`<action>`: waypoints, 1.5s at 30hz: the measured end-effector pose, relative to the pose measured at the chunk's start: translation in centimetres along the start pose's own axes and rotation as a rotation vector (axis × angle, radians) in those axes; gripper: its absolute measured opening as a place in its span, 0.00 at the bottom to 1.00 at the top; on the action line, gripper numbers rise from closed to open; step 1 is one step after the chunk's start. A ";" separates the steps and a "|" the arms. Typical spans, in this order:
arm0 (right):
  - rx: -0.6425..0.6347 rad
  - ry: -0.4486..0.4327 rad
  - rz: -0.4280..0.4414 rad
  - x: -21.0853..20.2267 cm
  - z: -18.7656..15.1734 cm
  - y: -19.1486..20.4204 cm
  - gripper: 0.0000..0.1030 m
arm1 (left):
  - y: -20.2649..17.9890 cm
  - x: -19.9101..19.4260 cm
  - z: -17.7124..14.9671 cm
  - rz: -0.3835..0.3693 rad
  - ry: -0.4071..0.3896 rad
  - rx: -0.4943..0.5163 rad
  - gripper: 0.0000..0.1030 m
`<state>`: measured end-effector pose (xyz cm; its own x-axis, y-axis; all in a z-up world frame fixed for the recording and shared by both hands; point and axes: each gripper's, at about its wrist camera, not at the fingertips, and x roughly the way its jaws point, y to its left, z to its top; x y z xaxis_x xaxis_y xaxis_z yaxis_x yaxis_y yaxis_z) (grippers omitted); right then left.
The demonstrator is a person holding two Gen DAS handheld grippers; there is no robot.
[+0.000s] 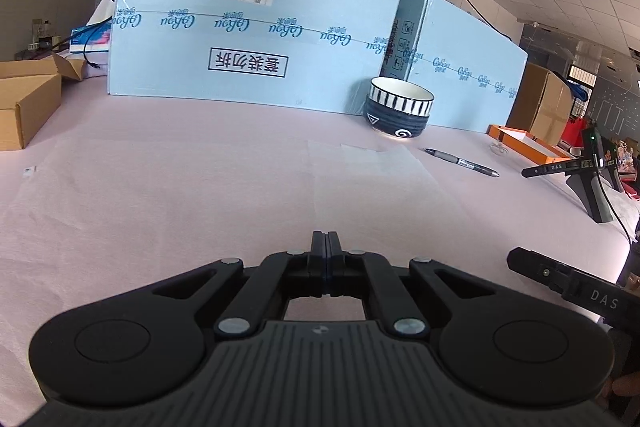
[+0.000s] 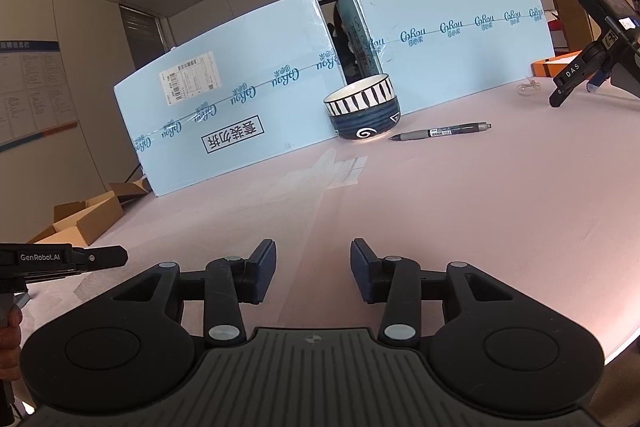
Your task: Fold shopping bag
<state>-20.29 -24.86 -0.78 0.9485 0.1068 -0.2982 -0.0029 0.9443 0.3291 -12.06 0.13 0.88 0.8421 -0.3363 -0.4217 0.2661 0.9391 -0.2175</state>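
Biggest risk: the shopping bag (image 1: pixel 372 171) is thin, pale and nearly see-through, lying flat on the pink table (image 1: pixel 140 211) ahead of both grippers; I can barely trace its edges, so I could pinch in the wrong spot or catch only one layer
Next risk: film this light would probably slide or lift with the fingers, and a fold could go crooked
Smaller risk: the bowl (image 1: pixel 400 111) and the pen (image 1: pixel 460 162) sit just past the bag's far edge, so a wide sweep could knock them
Room: an office-like space with a tiled ceiling and a notice board on one wall
Backdrop: two large light-blue cartons (image 1: pixel 256 27) stand along the far side of the table, with black power adapters on top
Surface: smooth pink covering, glare on the right
Side clutter: open brown cardboard boxes (image 1: pixel 28 107) to the left, an orange tray to the right
Left gripper (image 1: pixel 326 247): low over the table, fingers pressed together; I see nothing between them
Right gripper (image 2: pixel 313 275): fingers spread apart, holding nothing
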 end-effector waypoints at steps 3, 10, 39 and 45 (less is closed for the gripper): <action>-0.003 0.007 0.013 0.2 -0.1 0.4 0.38 | 1.8 -1.8 0.4 0.075 -0.038 -0.012 0.00; -0.032 0.031 0.064 1.2 -0.3 2.2 0.40 | 4.9 -5.5 0.4 0.217 -0.089 -0.035 0.00; -0.160 0.021 0.167 1.1 -0.2 8.6 0.46 | 8.3 -7.9 5.8 0.294 -0.268 0.077 0.00; -0.153 0.022 0.191 1.3 0.0 8.6 0.48 | 8.8 -11.4 4.8 0.475 -0.295 0.128 0.01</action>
<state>-19.08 -16.58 1.66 0.9189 0.2931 -0.2639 -0.2309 0.9423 0.2424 -17.04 12.59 8.00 0.9735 0.1416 -0.1793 -0.1344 0.9896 0.0520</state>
